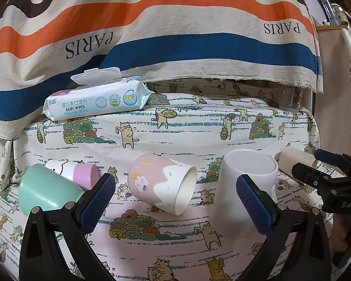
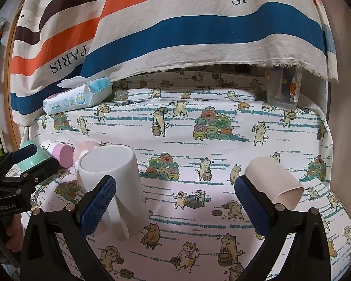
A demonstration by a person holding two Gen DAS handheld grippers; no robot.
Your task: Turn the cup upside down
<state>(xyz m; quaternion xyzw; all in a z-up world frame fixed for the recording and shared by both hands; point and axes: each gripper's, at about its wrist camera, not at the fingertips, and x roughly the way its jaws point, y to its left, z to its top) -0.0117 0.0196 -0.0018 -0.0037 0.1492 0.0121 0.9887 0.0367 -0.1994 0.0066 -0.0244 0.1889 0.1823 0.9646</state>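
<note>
Left claw [image 1: 175, 201] and right claw [image 2: 175, 205] low, level, jaws wide

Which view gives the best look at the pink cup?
The left wrist view: the pink cup lies on its side, centred between the open left gripper fingers, mouth visible. In the right wrist view the white cup hides most of it.

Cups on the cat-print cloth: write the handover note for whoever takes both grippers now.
Left gripper: open, empty, aimed at the pink cartoon-cloud cup, which lies on its side, mouth toward the right.
Right gripper: open, empty.
White plastic handled mug: stands upside down already, between the two grippers.
Mint green cup: at far left, seems tipped; its mouth is hidden.
Beige cardboard tube: lies at right.
Left: probably grip the pink cup and set it mouth down.
</note>
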